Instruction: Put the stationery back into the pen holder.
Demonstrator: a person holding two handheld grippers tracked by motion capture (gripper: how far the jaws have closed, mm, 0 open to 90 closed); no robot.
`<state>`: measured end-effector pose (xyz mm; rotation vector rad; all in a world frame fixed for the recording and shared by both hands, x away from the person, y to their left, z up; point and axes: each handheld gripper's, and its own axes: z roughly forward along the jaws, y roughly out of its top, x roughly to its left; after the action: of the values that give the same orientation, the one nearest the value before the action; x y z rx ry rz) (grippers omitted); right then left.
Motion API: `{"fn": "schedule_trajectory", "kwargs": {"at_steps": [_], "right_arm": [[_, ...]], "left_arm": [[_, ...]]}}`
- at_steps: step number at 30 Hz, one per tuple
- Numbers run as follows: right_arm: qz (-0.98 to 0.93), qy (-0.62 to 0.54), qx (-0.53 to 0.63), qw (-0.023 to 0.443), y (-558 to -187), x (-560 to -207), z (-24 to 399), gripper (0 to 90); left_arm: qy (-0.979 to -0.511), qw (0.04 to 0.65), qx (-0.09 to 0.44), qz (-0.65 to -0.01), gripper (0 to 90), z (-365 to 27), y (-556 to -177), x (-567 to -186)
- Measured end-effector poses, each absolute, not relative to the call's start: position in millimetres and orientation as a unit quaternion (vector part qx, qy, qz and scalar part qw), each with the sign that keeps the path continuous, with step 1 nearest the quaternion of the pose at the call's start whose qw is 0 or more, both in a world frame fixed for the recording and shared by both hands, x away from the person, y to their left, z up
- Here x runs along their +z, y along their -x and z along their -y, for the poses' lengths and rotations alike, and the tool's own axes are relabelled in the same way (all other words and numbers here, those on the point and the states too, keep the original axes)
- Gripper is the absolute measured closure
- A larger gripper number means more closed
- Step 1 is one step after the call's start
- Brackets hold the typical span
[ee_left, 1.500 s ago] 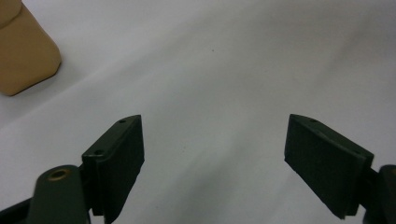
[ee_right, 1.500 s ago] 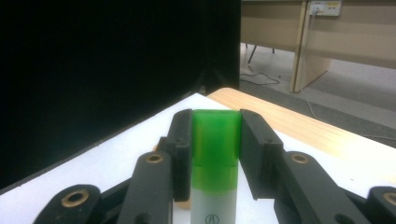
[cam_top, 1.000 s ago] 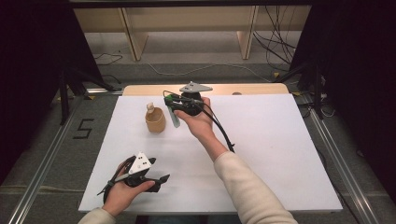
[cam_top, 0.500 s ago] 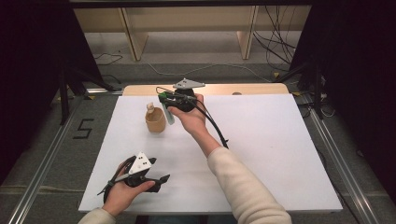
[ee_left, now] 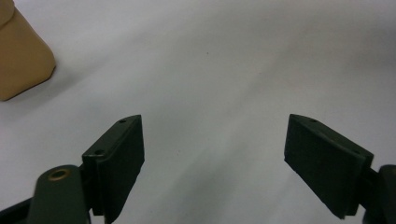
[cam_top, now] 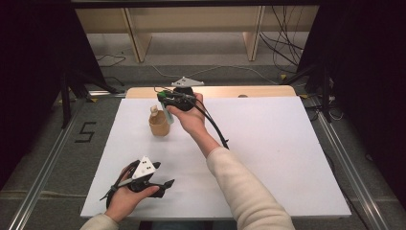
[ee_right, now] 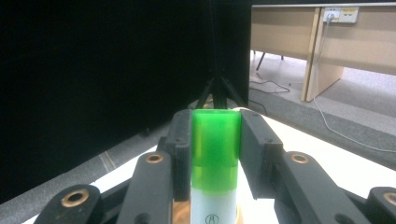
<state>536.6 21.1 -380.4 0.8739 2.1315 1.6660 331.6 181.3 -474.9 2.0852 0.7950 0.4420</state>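
Note:
A white tube with a green cap [ee_right: 215, 154] sits upright between the pads of my right gripper [ee_right: 215, 140], which is shut on it. In the high view this gripper [cam_top: 165, 99] hangs at the far middle of the white board [cam_top: 277, 143], with the tube [cam_top: 168, 114] slanting down beside a tan bottle-shaped container [cam_top: 159, 123]. I cannot tell whether tube and container touch. My left gripper [cam_top: 166, 184] rests in a hand near the front left edge, jaws wide apart and empty. In the left gripper view [ee_left: 212, 154] the tan container [ee_left: 21, 60] stands far off at upper left.
A wooden strip [cam_top: 225, 91] borders the board's far edge. Metal rails [cam_top: 43, 177] run along both sides on the grey floor. Wooden furniture legs [cam_top: 134, 40] and cables [cam_top: 287, 43] lie beyond. The right gripper's black cable [cam_top: 215, 127] trails across the board.
My right hand has carried the tube leftward and slightly farther away, closer to the tan container. The left hand and its gripper have stayed put.

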Motion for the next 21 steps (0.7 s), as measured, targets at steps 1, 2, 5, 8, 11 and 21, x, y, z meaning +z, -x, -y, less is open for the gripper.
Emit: {"fn": "schedule_trajectory", "kwargs": {"at_steps": [1,2,5,8,11,21], "right_arm": [[-0.741,-0.304,0.580,0.149,-537.5,-380.1,-22.3,67.2],[-0.740,-0.305,0.580,0.148,-537.9,-379.5,-23.5,67.2],[-0.738,-0.306,0.583,0.148,-540.0,-378.9,-27.0,67.2],[-0.736,-0.309,0.584,0.148,-542.4,-379.6,-29.7,67.2],[-0.733,-0.311,0.587,0.146,-545.1,-381.2,-32.5,67.2],[-0.730,-0.309,0.592,0.146,-549.4,-381.2,-43.6,67.1]], "left_arm": [[-0.831,0.421,0.176,-0.317,20.1,-181.2,-331.5,-475.0],[-0.831,0.421,0.176,-0.317,20.1,-181.2,-331.5,-475.0],[-0.831,0.422,0.175,-0.318,20.1,-181.1,-331.5,-475.1],[-0.831,0.422,0.175,-0.317,20.1,-181.1,-331.5,-475.0],[-0.831,0.423,0.176,-0.316,20.2,-180.7,-331.3,-475.2],[-0.831,0.424,0.174,-0.315,20.3,-180.4,-330.9,-475.1]]}}
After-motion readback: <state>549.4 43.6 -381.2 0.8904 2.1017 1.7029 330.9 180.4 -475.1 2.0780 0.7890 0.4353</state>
